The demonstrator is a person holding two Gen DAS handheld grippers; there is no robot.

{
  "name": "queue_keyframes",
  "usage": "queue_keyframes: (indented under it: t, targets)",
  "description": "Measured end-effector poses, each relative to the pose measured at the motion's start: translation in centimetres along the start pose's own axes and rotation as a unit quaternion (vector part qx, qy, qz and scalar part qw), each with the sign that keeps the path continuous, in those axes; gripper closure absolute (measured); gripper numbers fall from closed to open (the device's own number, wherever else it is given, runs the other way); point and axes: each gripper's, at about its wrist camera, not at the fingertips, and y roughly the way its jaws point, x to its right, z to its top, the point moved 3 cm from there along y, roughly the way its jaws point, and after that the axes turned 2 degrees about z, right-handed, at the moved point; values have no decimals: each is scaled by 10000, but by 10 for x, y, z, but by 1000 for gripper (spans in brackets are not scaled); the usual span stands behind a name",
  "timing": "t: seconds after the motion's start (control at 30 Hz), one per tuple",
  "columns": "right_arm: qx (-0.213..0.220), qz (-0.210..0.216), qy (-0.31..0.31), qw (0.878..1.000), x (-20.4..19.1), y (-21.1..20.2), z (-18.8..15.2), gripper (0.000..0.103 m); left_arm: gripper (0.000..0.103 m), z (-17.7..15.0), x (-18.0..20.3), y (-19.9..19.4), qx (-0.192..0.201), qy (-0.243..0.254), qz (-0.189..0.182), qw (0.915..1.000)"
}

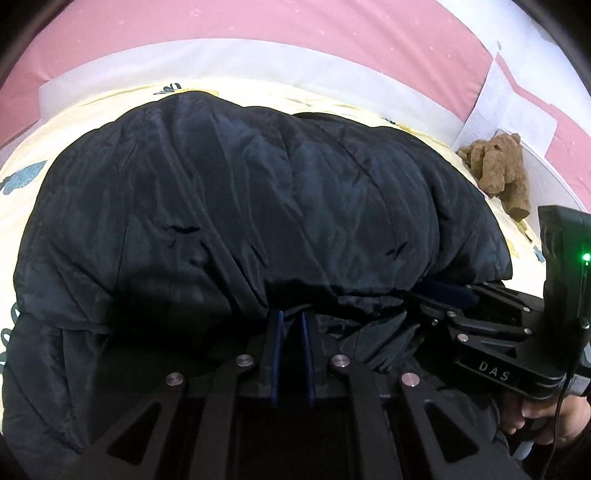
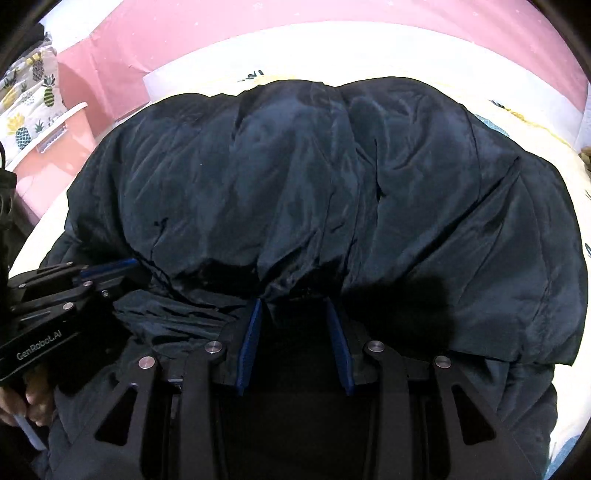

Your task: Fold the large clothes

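Dark navy padded jacket heaped on pale printed bedsheet, left gripper pinched tight on its near hem, right gripper clamped on thicker bunch of same hem, jaws part-way apart, brown teddy at far corner, pink wall behind

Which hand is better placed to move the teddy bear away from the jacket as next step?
Right, probably. The teddy bear lies past the right gripper, on its side of the jacket; the left gripper would have to cross over. Both grip the jacket's edge, so release first.
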Motion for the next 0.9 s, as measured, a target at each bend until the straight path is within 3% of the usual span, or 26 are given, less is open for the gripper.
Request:
queue_keyframes:
  t: [0.37, 0.77, 0.9]
  targets:
    - [52, 164, 146, 9997, 8, -13, 0, 66, 92, -1, 22, -8, 131, 318, 413, 9986]
    - [683, 189, 62, 9975, -5, -122, -30, 60, 92, -29, 69, -94, 393, 351, 691, 9962]
    - [807, 185, 24, 9966, -13, -148, -44, 49, 92, -44, 85, -122, 511, 331, 652, 9960]
